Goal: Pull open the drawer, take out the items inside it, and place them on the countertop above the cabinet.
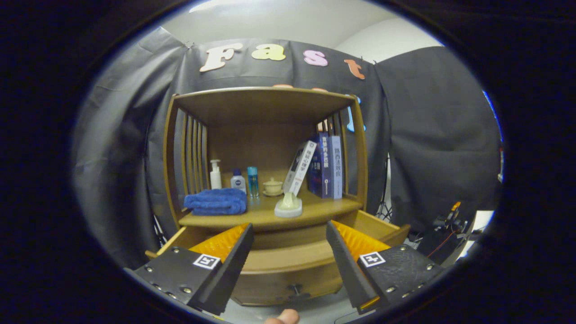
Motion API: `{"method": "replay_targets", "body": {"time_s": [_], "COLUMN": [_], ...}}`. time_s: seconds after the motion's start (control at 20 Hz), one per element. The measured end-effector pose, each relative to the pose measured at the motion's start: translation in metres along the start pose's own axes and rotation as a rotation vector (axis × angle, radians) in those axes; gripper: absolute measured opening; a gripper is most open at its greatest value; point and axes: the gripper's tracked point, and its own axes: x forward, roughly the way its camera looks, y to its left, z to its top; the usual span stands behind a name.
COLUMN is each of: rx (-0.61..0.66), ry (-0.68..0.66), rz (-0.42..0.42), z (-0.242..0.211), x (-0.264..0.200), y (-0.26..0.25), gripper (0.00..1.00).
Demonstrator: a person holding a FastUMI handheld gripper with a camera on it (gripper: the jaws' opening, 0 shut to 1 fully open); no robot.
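Observation:
The wooden cabinet's drawer (288, 270) stands pulled out below the countertop (324, 208), its dark knob (295, 290) low between my fingers. Its side walls (382, 225) reach back to the cabinet, and the inside is hidden behind the drawer front. My gripper (289, 227) is open, fingers spread wide over the drawer's front corners with nothing between them. A pale cream figure on a round white base (288, 204) sits at the countertop's front edge, just beyond the fingertips.
On the countertop lie a folded blue towel (216, 201), three small bottles (237, 181), a lidded cup (272, 186) and leaning books (321, 166). A shelf roof (263, 101) and slatted sides close it in. A person's fingertip (283, 317) shows below the knob. Equipment (450, 225) stands at the right.

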Motion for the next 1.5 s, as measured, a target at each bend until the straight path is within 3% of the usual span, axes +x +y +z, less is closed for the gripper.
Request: {"method": "replay_targets", "body": {"time_s": [0.45,0.8,1.5], "rx": [0.025,0.134,0.145], "ry": [0.164,0.15,0.157], "rz": [0.077,0.202,0.228], "z": [-0.085,-0.092,-0.084], "x": [0.018,0.026,0.062], "y": [0.001,0.007,0.011], "gripper": [0.97,0.99,1.0]}}
